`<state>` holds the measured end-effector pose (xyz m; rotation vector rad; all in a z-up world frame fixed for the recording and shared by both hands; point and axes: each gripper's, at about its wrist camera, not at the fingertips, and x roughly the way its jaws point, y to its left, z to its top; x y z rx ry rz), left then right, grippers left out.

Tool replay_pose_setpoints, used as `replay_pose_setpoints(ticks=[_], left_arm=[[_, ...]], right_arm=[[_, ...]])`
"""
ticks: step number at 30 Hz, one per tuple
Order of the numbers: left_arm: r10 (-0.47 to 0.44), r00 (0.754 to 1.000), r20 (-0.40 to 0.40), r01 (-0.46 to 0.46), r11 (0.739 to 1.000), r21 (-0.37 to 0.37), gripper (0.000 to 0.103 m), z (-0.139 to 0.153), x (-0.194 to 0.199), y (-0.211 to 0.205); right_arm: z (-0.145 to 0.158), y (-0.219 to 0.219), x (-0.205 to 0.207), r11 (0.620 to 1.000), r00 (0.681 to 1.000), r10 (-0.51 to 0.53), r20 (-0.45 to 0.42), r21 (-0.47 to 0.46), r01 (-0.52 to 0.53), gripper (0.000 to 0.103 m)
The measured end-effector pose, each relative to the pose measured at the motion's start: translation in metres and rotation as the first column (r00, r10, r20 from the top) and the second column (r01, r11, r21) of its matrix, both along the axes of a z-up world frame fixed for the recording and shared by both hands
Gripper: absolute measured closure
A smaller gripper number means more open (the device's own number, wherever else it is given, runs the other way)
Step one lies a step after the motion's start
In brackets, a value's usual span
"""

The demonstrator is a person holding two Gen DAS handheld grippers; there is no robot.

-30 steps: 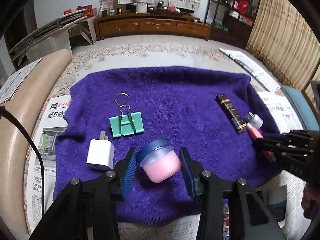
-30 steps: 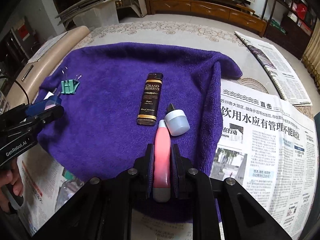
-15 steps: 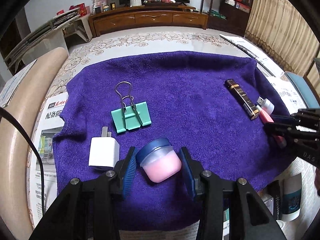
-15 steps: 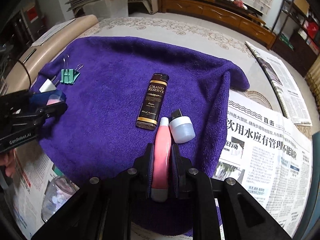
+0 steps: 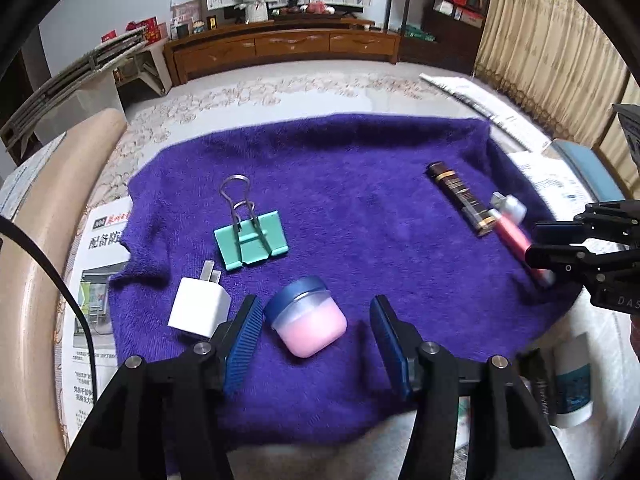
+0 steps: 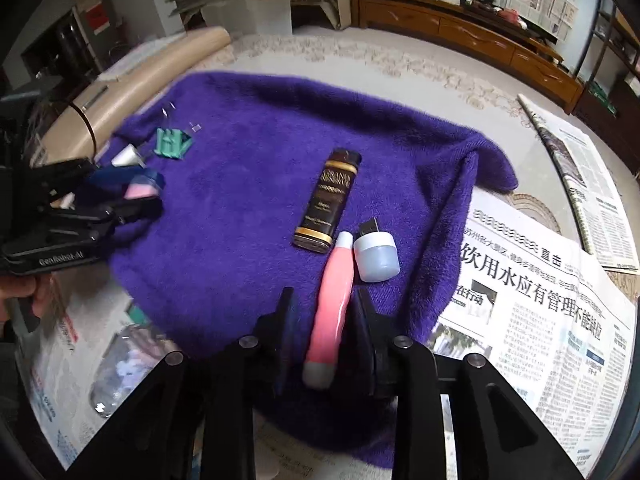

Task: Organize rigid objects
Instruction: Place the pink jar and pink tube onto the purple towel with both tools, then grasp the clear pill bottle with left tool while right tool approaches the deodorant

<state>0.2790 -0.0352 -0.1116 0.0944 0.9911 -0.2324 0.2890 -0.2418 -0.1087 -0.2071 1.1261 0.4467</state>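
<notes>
Purple towel mid-frame. Left gripper spread around pink jar; right gripper parted beside pink tube. Could roll, nudging lighter.

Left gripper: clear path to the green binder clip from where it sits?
Probably not directly. The left gripper is open, but the pink jar lies between its fingers, in line with the binder clip just beyond; it would need lifting over first.

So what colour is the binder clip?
Mint green binder clip with silver wire handles, clearest in the left wrist view.

We see our right hand-held gripper spread around the pink tube, brown lighter at twelve o'clock.
</notes>
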Motion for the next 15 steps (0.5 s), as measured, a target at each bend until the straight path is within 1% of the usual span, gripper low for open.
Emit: replay_pose_setpoints(ticks=[1,3,4,6,7,8,9,10,12,13,14,15], left_arm=[[-0.003,1.0,0.012,0.003,1.0,-0.006,0.049,0.005,-0.005,0.0],[-0.003,1.0,0.021,0.003,1.0,-0.013,0.038,0.011,-0.011,-0.001],[-0.002,1.0,0.027,0.002,1.0,-0.017,0.036,0.014,-0.017,-0.002],[0.005,0.999,0.039,-0.004,1.0,-0.017,0.033,0.02,-0.025,-0.001],[0.012,0.999,0.046,-0.012,1.0,-0.015,0.032,0.023,-0.031,-0.001],[0.02,0.998,0.053,-0.019,1.0,-0.021,0.025,0.026,-0.037,0.0],[0.027,0.998,0.059,-0.025,0.999,-0.03,0.018,0.028,-0.041,0.002],[0.034,0.997,0.067,-0.031,0.999,-0.045,0.014,0.032,-0.049,0.003],[0.041,0.996,0.074,-0.036,0.998,-0.057,0.0,0.035,-0.059,0.004],[0.045,0.996,0.08,-0.04,0.997,-0.061,0.0,0.038,-0.068,0.003],[0.048,0.995,0.083,-0.043,0.997,-0.064,0.0,0.038,-0.075,0.001],[0.049,0.995,0.083,-0.044,0.997,-0.068,0.0,0.039,-0.079,0.002]], right_arm=[[0.004,-0.001,-0.003,1.0,1.0,-0.003,0.004,0.012,0.003,0.074],[0.015,-0.004,-0.01,1.0,1.0,-0.023,0.019,0.021,0.023,0.074],[0.021,-0.006,-0.015,0.999,0.999,-0.033,0.031,0.027,0.032,0.072],[0.034,-0.009,-0.026,0.998,0.997,-0.053,0.056,0.046,0.05,0.064],[0.038,-0.009,-0.032,0.997,0.995,-0.064,0.071,0.054,0.06,0.054],[0.043,-0.012,-0.039,0.996,0.993,-0.076,0.088,0.062,0.071,0.044],[0.048,-0.014,-0.046,0.994,0.99,-0.09,0.104,0.071,0.083,0.041],[0.052,-0.015,-0.054,0.992,0.987,-0.107,0.117,0.079,0.098,0.036],[0.059,-0.017,-0.066,0.986,0.978,-0.152,0.14,0.09,0.14,0.022],[0.061,-0.021,-0.072,0.981,0.972,-0.182,0.149,0.097,0.169,0.007],[0.062,-0.022,-0.078,0.975,0.966,-0.21,0.152,0.104,0.196,0.0],[0.063,-0.026,-0.085,0.969,0.96,-0.234,0.151,0.114,0.219,0.0]])
